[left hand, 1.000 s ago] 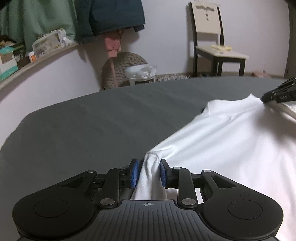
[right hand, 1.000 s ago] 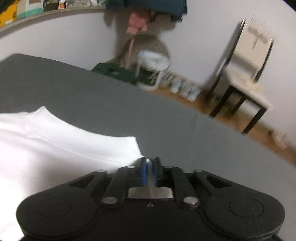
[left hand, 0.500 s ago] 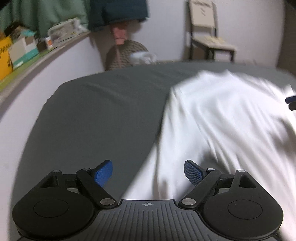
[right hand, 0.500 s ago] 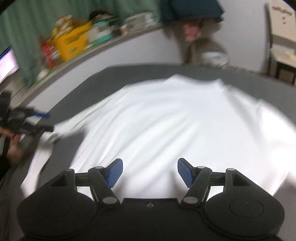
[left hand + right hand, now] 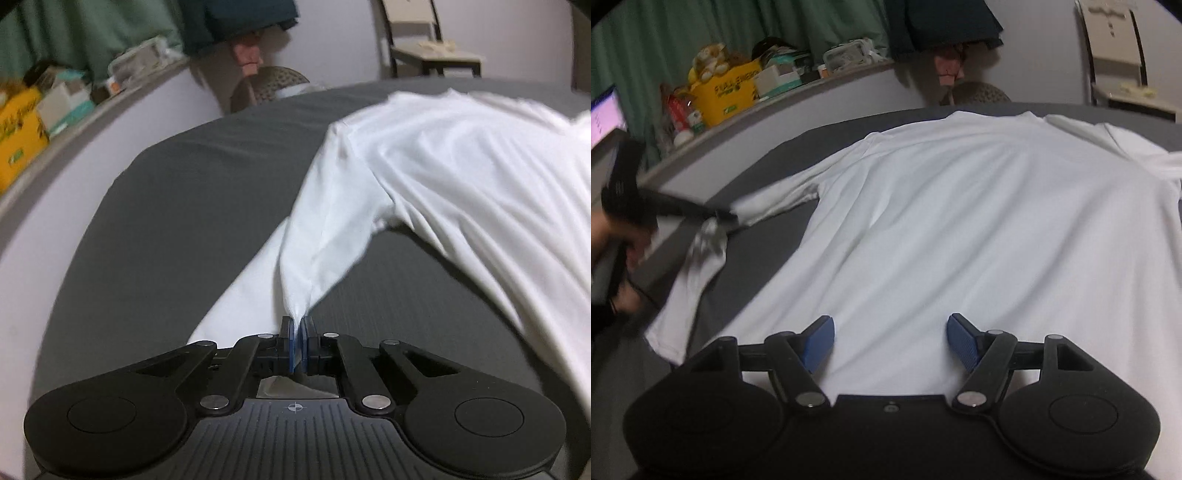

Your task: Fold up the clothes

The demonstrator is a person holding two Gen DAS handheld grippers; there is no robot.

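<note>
A white long-sleeved shirt (image 5: 960, 221) lies spread on the dark grey surface (image 5: 764, 240), collar at the far side. My left gripper (image 5: 298, 326) is shut on the shirt's left sleeve (image 5: 325, 229), and the cloth rises from the surface in a taut ridge to the pads. The right wrist view shows the same left gripper (image 5: 726, 218) at the left edge, held by a person's hand (image 5: 628, 251), with the sleeve end hanging below it. My right gripper (image 5: 890, 328) hovers over the shirt's lower body, its jaws opening, blue pads (image 5: 820, 338) apart with only flat cloth beneath.
A curved ledge behind the surface carries boxes, a yellow carton (image 5: 727, 92) and small clutter. A chair (image 5: 424, 48) and a round woven seat (image 5: 273, 86) stand past the far edge. A lit screen (image 5: 604, 118) is at the left.
My left gripper let go near the shoulder, opened wide, drew back along the sleeve and shut on it. My right gripper released the shirt's far corner, swung round over the body and opened.
</note>
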